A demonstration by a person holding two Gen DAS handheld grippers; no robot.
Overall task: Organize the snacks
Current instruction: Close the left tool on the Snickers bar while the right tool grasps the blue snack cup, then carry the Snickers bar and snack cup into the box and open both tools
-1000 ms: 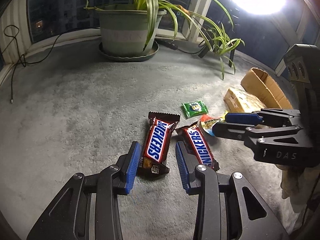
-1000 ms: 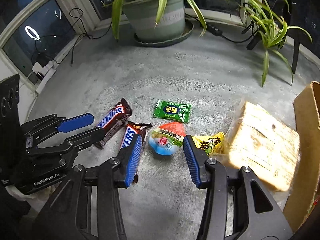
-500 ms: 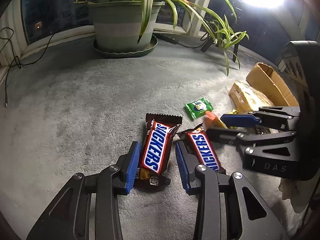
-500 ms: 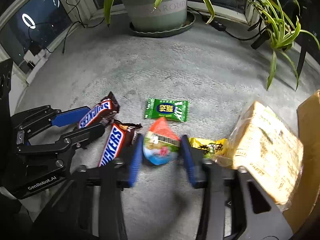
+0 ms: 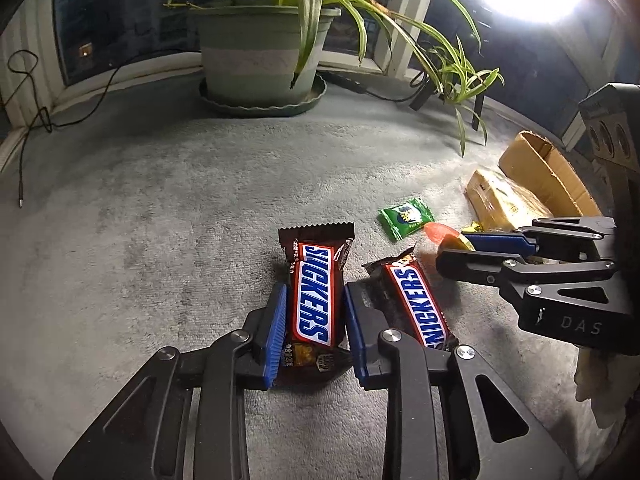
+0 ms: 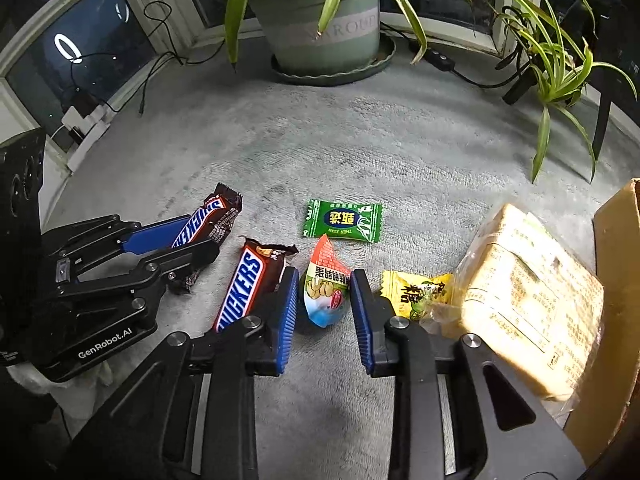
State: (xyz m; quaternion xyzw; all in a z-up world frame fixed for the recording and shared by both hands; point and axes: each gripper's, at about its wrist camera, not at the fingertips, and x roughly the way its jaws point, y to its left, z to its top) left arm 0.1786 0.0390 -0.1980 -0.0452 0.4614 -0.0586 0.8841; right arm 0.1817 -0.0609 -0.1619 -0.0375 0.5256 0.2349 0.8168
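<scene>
Grippers sit low over the grey carpet [image 6: 400,152]: the left gripper [image 5: 315,320] has just clenched on a Snickers bar [image 5: 314,300], the right gripper [image 6: 325,304] has just closed on a cone-shaped snack packet [image 6: 326,292], with a second Snickers bar [image 6: 246,284] between them, a green candy packet [image 6: 343,221] beyond and a potted plant [image 6: 320,32] farthest.

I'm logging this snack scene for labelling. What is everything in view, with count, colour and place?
Snickers bar: two, brown with blue lettering; one between the left gripper's pads, the other beside it on the carpet.
Cone-shaped snack: one, red, white and blue; between the right gripper's pads.
Green candy: one, behind the cone.
Yellow candy: one, beside the bread.
Wrapped bread: one, tan, right side.
Cardboard box: one, brown, far right.
Potted plant: one, green pot, by the window.
Left gripper, right gripper: black, blue pads, jaws just closing.
</scene>
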